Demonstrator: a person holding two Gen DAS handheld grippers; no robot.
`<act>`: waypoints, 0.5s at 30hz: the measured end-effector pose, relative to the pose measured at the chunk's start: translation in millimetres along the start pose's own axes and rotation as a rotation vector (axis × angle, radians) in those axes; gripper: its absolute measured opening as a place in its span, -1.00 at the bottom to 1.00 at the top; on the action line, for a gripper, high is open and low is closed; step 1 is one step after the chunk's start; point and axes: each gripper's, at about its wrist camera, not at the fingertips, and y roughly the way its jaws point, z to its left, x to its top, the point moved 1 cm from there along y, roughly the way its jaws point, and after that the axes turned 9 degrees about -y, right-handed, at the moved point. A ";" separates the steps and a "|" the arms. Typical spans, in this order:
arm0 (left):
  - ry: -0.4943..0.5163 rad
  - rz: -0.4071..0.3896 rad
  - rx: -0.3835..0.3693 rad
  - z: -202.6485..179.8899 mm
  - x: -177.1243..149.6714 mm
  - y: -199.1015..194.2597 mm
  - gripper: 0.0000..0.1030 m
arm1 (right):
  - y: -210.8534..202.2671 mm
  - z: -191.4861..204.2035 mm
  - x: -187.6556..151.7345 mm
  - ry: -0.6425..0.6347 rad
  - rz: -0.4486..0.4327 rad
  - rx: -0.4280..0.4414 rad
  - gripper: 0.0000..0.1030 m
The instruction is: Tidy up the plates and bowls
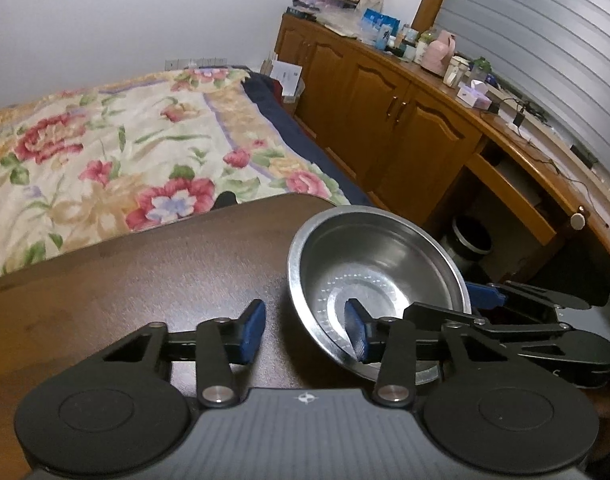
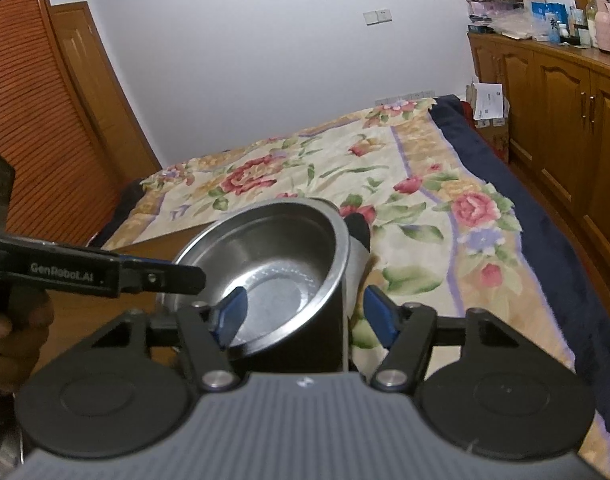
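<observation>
— Where is the bowl sitting?

— I'm seeing the steel bowl (image 1: 379, 280) on the dark tabletop (image 1: 145, 280), at its far right corner, just by the edge. I'm holding the left gripper (image 1: 305, 330) with its fingers spread: one blue pad is hanging inside the bowl, the other outside over bare wood, the rim between them.

— And the other side?

— The right gripper (image 2: 307, 312) is straddling the opposite rim, fingers (image 2: 231, 314) also spread, not pinching. Whether either pad is touching metal, I cannot tell.

— Anything crowding you?

— The left gripper's black arm is crossing the bowl's left side in the right wrist view. A floral bedspread (image 2: 345, 184) is lying right behind the tabletop, a wooden cabinet (image 1: 385, 112) to the right, cluttered on top.
</observation>
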 end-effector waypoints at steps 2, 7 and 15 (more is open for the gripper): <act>-0.008 0.009 -0.006 0.3 0.0 0.9 -0.29 | 0.7 1.2 -0.7 -0.009 0.008 -0.002 0.14; -0.039 0.036 -0.037 1.9 0.0 1.5 -0.63 | 0.7 3.1 -0.7 -0.007 0.024 0.027 -0.25; -0.042 0.021 -0.063 -3.1 -0.3 -17.8 -0.64 | -11.5 4.5 3.6 0.001 0.038 0.035 -0.48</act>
